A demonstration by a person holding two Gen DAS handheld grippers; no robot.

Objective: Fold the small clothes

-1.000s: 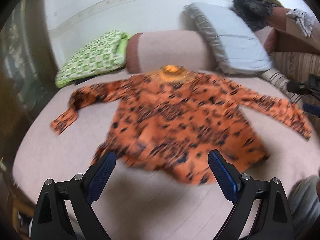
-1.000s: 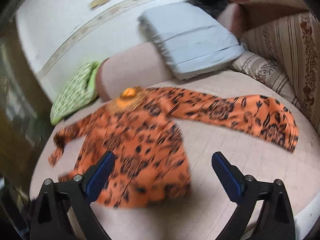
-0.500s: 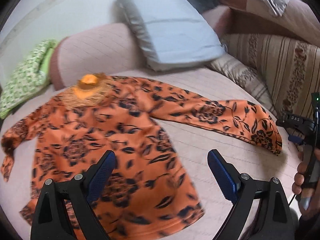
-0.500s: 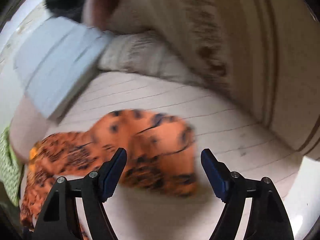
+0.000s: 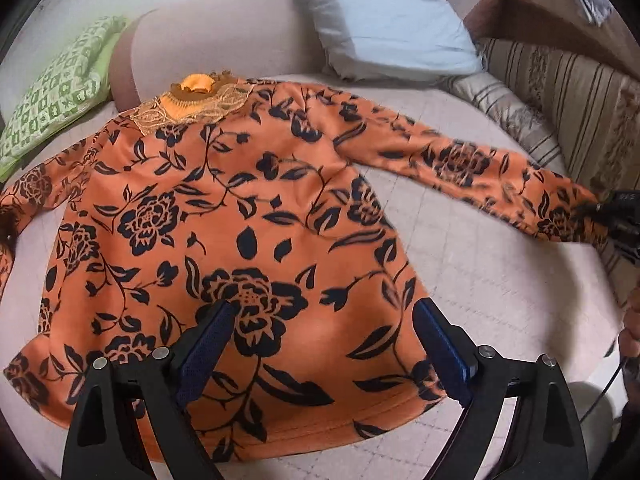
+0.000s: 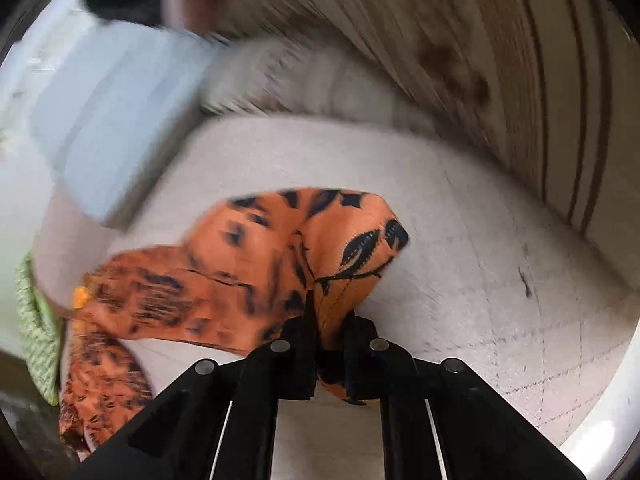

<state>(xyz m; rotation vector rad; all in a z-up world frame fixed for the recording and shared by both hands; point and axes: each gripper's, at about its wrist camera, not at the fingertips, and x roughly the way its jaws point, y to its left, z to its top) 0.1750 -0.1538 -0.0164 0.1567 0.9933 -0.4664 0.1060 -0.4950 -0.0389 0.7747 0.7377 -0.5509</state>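
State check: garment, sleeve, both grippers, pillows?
Orange floral top: spread flat on the bed, unfolded.
Sleeve cuff: pinched, bunched.
Right gripper: shut on the sleeve cuff.
Left gripper: open, above the hem, holding nothing.
Grey pillow: leaning on the bolster.
Green pillow: lying flat.

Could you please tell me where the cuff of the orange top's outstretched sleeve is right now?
In the right wrist view the cuff sits pinched in the shut right tool, low centre, on the pale bedcover near the striped cushion.
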